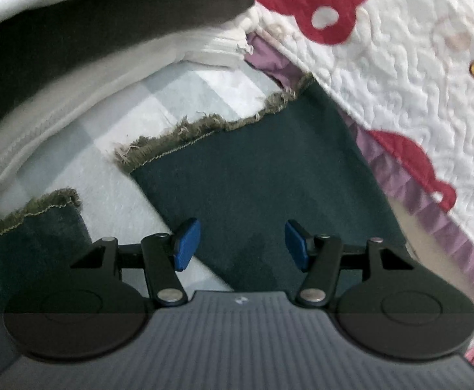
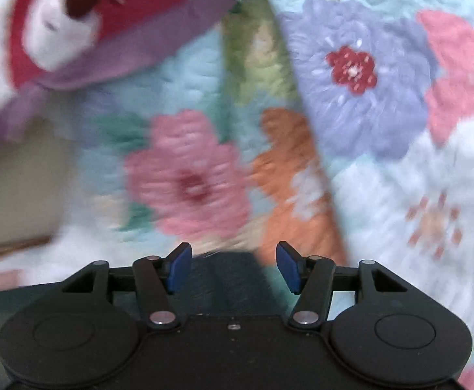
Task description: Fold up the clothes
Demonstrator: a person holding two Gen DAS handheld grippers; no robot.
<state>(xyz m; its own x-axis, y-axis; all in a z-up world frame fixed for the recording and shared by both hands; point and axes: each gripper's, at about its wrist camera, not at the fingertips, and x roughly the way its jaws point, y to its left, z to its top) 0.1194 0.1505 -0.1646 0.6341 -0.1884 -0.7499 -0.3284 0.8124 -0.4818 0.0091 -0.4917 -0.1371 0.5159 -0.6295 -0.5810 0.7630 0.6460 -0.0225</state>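
Left wrist view: the left hand-held gripper [image 1: 242,243] hovers with jaws apart, empty, over dark green fringed cloth [image 1: 253,175].

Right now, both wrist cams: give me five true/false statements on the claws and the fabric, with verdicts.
1. The left claw is clamped on the dark green garment. False: its blue pads stand apart above it, gripping nothing.
2. The dark green garment has a frayed hem. True.
3. The right claw stands open. True.
4. The right wrist view is sharp. False: the floral quilt is smeared by motion blur.
5. The white quilt carries blue shapes. False: its shapes are red.
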